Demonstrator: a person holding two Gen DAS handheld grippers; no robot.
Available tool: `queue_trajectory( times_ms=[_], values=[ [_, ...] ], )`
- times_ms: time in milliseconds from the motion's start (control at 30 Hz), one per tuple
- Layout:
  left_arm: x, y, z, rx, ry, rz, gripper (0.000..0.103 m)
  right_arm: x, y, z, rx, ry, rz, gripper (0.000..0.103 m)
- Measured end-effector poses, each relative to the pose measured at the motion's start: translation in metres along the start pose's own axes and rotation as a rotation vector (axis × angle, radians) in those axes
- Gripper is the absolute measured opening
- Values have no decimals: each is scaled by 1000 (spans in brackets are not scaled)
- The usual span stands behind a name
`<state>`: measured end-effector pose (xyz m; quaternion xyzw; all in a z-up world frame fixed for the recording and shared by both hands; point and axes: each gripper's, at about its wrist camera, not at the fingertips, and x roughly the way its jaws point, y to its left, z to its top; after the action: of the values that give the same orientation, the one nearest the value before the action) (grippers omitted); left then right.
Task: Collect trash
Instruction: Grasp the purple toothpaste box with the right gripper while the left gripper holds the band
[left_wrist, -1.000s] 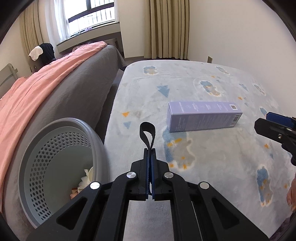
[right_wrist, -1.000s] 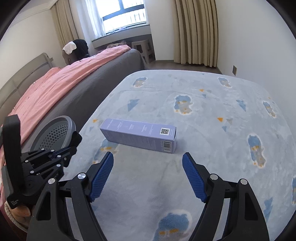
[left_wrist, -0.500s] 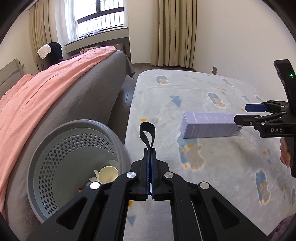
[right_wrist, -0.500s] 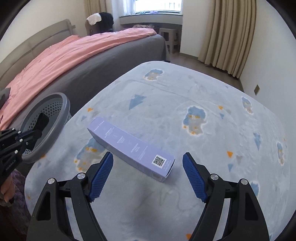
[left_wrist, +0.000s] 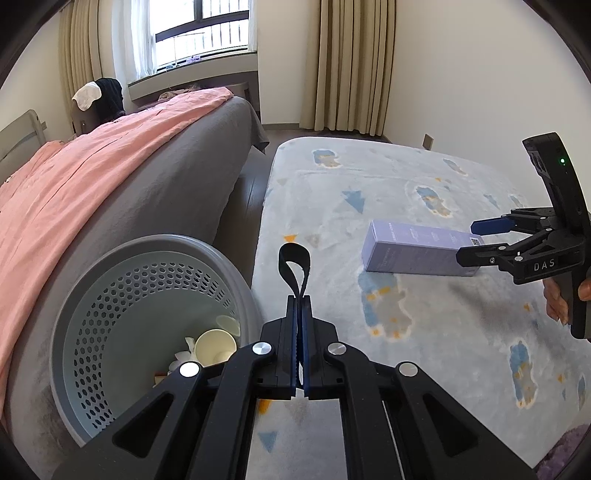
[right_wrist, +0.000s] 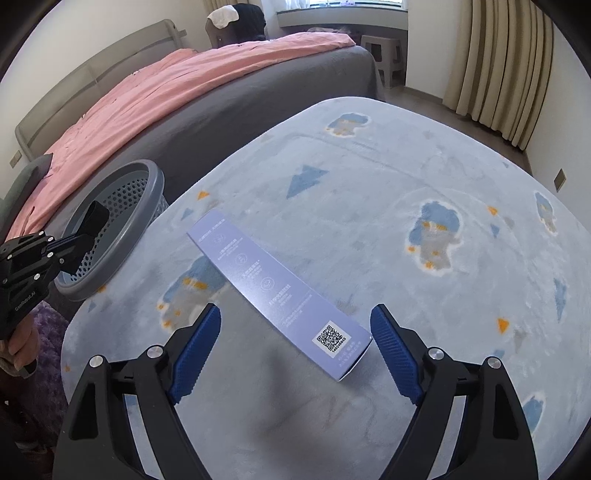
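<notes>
1. Since a second ago the right gripper (right_wrist: 295, 354) has come down over the purple box (right_wrist: 273, 288), and its jaws have just been opening wider.
2. The box's QR-code end now lies between the spread jaws, nearer the right-hand one; neither blue pad presses on it.
3. The box lies flat on the rug (right_wrist: 406, 166), stretching away ahead of the jaws.
4. The left gripper (left_wrist: 300, 343) has its jaws fully closed, holding nothing, with the grey bin (left_wrist: 110, 280) just left of them.
</notes>
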<state>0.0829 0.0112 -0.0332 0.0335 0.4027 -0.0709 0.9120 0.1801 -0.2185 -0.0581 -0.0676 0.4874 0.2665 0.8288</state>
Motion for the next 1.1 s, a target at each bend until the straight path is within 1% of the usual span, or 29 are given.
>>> queue_trajectory(
  times_ms=[133,433,500,667,767,900,1033,1100],
  values=[
    [-4,2,-1,-4,-7,0,2,-3,16,-8,-10,23,25,83],
    [-12,10,-2,-21,-30,14,2,-14,55,-25,65,-30,120,83],
    [-14,13,-3,-27,-31,20,2,-12,64,-27,78,-32,127,82],
    [-21,22,-6,-40,-37,30,2,-6,76,-27,100,-58,30,82],
    [-27,28,-8,-44,-46,37,2,-1,81,-24,89,-64,-23,82],
    [-33,38,-11,-61,-52,47,2,12,84,-14,57,-45,-63,82],
    [-35,48,-13,-73,-55,59,2,28,81,-7,48,-17,-82,82],
    [-33,53,-14,-78,-49,68,2,36,81,-5,43,-2,-97,80]
  ],
)
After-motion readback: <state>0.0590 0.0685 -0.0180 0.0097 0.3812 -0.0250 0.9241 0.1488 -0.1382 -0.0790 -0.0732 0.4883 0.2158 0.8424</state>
